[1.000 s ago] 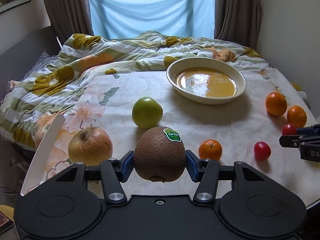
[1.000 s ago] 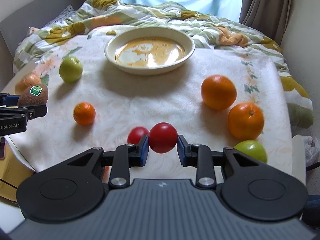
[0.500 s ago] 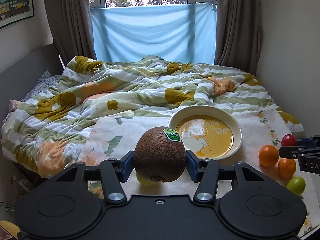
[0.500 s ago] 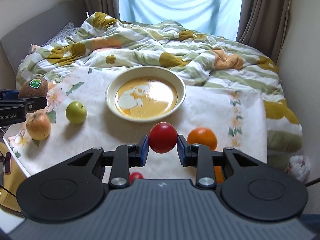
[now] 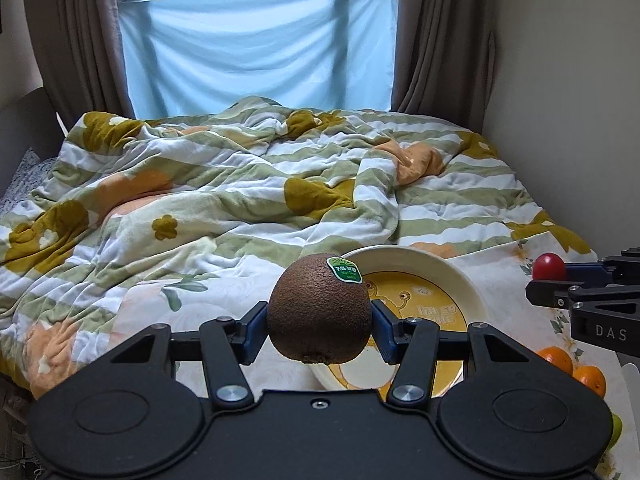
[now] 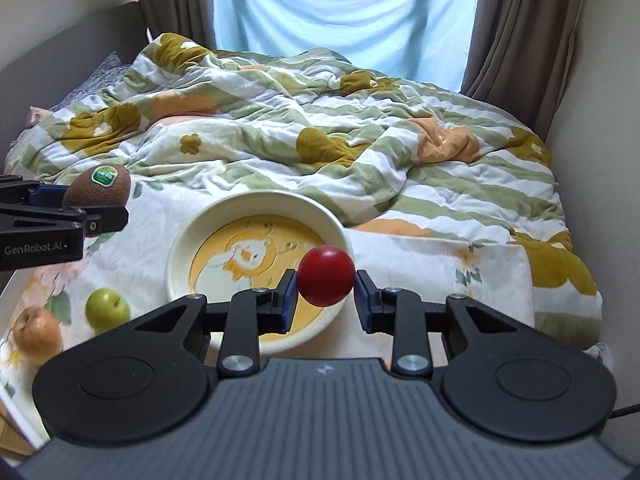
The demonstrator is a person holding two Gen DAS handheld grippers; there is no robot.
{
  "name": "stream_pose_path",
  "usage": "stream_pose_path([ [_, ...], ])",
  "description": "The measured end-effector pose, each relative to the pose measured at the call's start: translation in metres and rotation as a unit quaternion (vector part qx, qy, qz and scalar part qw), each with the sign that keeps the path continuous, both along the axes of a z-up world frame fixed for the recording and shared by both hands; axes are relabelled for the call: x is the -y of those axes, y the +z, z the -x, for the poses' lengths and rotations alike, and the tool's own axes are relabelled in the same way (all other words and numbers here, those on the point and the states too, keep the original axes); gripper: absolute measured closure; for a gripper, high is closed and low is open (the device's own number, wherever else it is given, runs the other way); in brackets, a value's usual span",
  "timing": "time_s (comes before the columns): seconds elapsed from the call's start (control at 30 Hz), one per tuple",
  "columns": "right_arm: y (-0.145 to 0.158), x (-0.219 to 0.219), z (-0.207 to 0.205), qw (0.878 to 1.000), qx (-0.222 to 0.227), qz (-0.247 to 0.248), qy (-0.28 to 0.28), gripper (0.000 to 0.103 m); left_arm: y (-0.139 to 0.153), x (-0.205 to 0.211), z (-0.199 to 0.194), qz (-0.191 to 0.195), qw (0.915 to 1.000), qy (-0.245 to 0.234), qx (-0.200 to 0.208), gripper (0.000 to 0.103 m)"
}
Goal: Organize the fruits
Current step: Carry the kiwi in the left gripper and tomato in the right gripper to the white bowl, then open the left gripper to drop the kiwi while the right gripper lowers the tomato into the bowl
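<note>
**Supervisor:** Report gripper status and load position.

**Operator:** My left gripper (image 5: 319, 326) is clamped on the kiwi (image 5: 319, 309), pads on its two sides, stickered end up and long axis roughly vertical. My right gripper (image 6: 326, 294) is pinching the red tomato (image 6: 326, 275). Both loads are held in the air, clear of the cloth.

**Supervisor:** Where does the bowl lie relative to each?

**Operator:** The bowl (image 6: 178, 252) lies ahead of and below both grippers. From the right wrist view, the tomato hangs over the bowl's near-right rim, so I judge the right side nearer to a release point. From the left wrist view, the bowl (image 5: 468, 280) sits forward and to the right of the kiwi, so I would carry it right and down.

**Supervisor:** Anything remaining on the cloth?

**Operator:** A green apple (image 6: 107, 307) and a yellowish apple (image 6: 37, 335) left of the bowl; two oranges (image 5: 574, 368) on the right.
</note>
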State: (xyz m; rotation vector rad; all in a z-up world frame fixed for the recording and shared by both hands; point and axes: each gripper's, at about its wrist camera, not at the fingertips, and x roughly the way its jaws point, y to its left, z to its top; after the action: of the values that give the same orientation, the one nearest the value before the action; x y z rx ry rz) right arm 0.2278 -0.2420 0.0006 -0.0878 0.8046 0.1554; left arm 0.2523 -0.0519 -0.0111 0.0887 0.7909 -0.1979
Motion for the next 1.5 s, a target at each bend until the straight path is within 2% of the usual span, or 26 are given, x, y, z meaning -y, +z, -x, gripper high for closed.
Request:
stream_pose_path([
  [0.23, -0.021, 0.0, -0.051, 0.999, -0.016, -0.014, -0.026, 0.058, -0.031, 0.017, -0.052, -0.012, 0.9989, -0.037, -0.024, 0.045],
  [0.47, -0.039, -0.001, -0.085, 0.998, -0.035, -0.02, -0.047, 0.058, -0.06, 0.038, -0.082, -0.036, 0.9963, -0.075, -0.022, 0.045],
  [0.83, -0.055, 0.007, -0.106, 0.995, -0.055, -0.026, -0.073, 0.058, -0.087, 0.063, -0.097, -0.055, 0.9903, -0.123, -0.033, 0.044],
  [0.87, -0.055, 0.007, -0.106, 0.995, -0.056, -0.026, -0.075, 0.058, -0.088, 0.064, -0.096, -0.055, 0.9902, -0.125, -0.032, 0.042],
  [0.93, -0.056, 0.009, -0.108, 0.995, -0.055, -0.026, -0.076, 0.058, -0.084, 0.063, -0.094, -0.053, 0.9899, -0.129, -0.023, 0.022],
  [1.03, -0.055, 0.009, -0.108, 0.995, -0.054, -0.025, -0.077, 0.058, -0.073, 0.06, -0.086, -0.06, 0.9888, -0.137, 0.001, 0.008],
  [1.1, -0.054, 0.011, -0.107, 0.995, -0.053, -0.026, -0.078, 0.058, -0.069, 0.055, -0.082, -0.066, 0.9884, -0.136, 0.0, 0.008],
  [1.23, -0.052, 0.012, -0.107, 0.996, -0.05, -0.031, -0.068, 0.058, -0.06, 0.041, -0.073, -0.053, 0.9902, -0.129, -0.006, 0.006],
  [1.5, -0.07, -0.009, -0.117, 0.998, -0.057, -0.011, -0.003, 0.057, -0.048, 0.018, -0.055, -0.034, 0.9942, -0.101, -0.017, 0.004],
])
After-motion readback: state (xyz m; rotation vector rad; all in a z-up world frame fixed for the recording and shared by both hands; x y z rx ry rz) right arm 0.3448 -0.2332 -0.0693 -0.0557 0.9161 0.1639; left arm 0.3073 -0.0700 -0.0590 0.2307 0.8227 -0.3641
